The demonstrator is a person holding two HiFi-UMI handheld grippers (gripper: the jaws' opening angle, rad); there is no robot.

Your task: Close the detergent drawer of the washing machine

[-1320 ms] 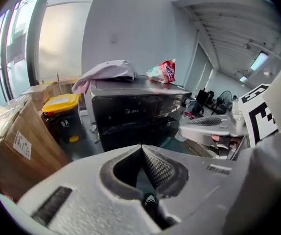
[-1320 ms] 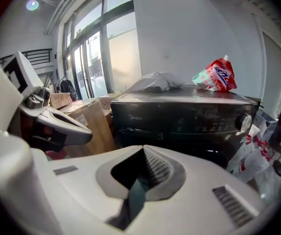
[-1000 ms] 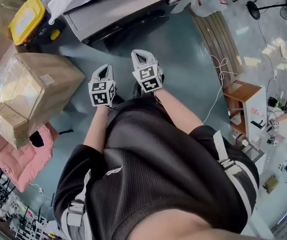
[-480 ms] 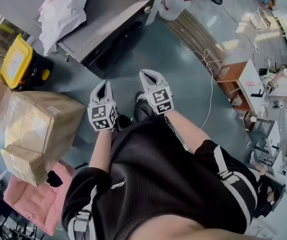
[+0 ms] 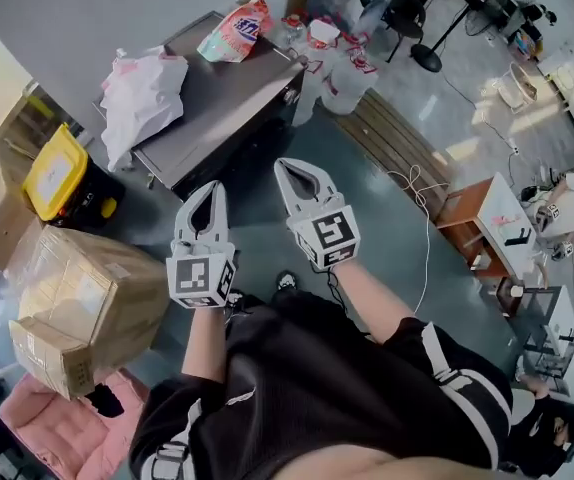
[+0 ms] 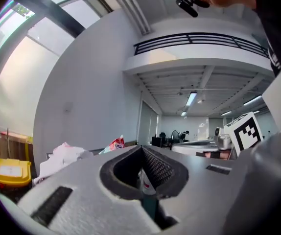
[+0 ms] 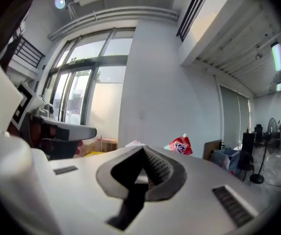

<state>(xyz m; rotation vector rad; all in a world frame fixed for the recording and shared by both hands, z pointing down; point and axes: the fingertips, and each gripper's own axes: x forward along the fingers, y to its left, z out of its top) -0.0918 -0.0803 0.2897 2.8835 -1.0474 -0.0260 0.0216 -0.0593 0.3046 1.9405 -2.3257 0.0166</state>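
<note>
Glossy grey floor [image 5: 387, 218] lies beneath the white left hand-held gripper [image 5: 215, 188] and right hand-held gripper [image 5: 285, 166], both closed and empty, their tips just below the grey-topped washing machine [image 5: 222, 93] at upper centre.

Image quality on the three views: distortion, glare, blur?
Head view: heavy fisheye, sharp, sunlit floor patch blown out at right. Left gripper view: black vignette corners, left gripper near and soft. Right gripper view: windows glare bright, right gripper slightly soft.

The washing machine [image 5: 229, 96] is grey, the box lid [image 5: 55, 171] yellow, the carton [image 5: 92, 298] brown.
</note>
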